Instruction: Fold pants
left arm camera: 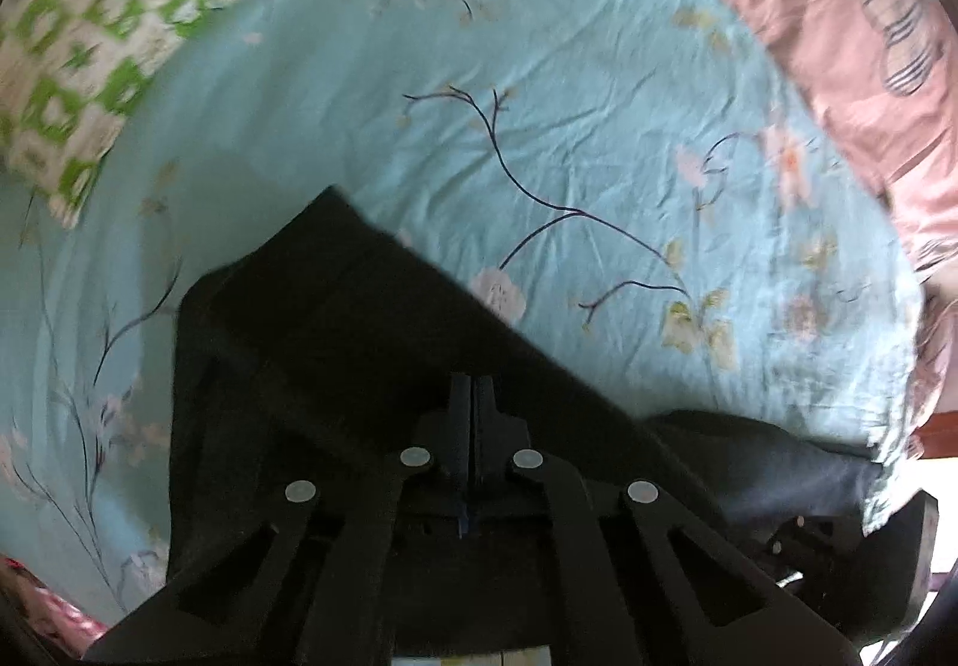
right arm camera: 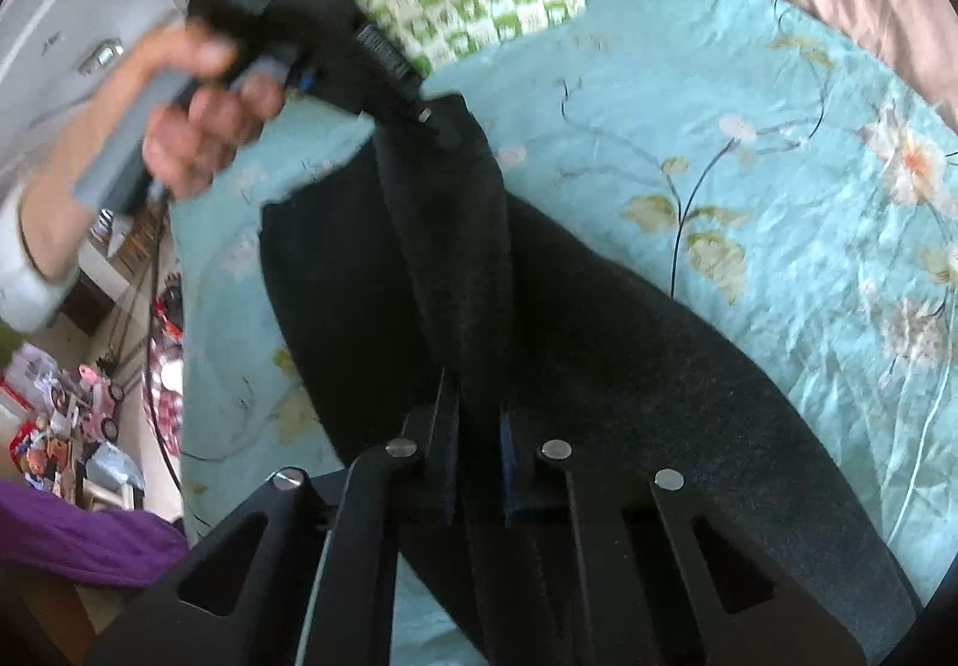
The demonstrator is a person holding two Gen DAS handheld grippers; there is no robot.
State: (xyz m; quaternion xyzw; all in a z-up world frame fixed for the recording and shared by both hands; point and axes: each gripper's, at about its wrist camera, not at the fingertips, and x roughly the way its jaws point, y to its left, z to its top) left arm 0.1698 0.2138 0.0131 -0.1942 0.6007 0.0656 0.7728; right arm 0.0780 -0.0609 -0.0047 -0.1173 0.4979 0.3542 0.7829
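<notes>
The black pants (left arm camera: 359,342) lie partly folded on a light blue flowered bedsheet (left arm camera: 539,139). My left gripper (left arm camera: 473,396) is shut, pinching an edge of the pants and holding it up. In the right wrist view the pants (right arm camera: 628,354) stretch between both grippers. My right gripper (right arm camera: 479,414) is shut on a raised fold of the pants. The left gripper (right arm camera: 431,118), held by a hand (right arm camera: 203,115), grips the far end of that fold above the bed.
A green and white checked pillow (left arm camera: 102,43) lies at the head of the bed, also in the right wrist view (right arm camera: 473,1). A pink quilt (left arm camera: 838,37) lies along the right side. Floor clutter and toys (right arm camera: 78,414) sit beyond the bed's left edge.
</notes>
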